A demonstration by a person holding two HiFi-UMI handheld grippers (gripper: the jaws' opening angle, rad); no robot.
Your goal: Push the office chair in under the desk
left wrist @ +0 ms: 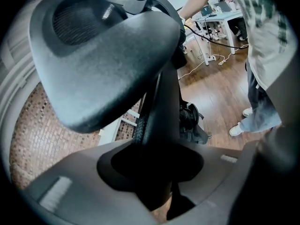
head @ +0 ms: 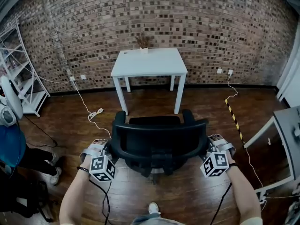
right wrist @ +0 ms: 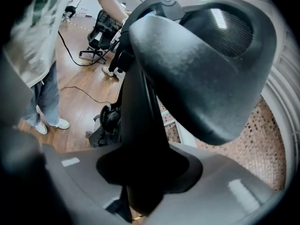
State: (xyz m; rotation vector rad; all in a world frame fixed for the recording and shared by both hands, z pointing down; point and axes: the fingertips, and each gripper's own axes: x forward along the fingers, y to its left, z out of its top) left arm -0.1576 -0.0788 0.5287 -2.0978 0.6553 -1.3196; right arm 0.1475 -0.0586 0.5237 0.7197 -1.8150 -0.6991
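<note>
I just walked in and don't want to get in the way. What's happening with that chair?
A person stands behind the black office chair, one tool in each hand. The left hand-held gripper and the right hand-held gripper are each clamped on a side of its backrest. The chair faces the white desk by the brick wall, short of it and not yet pushed under.

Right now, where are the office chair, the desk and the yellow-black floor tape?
office chair (head: pixel 159 137), head view, on the backrest.
desk (head: pixel 149 62), head view, middle of its white top.
floor tape (head: pixel 234 118), head view, midway along the strip.
</note>
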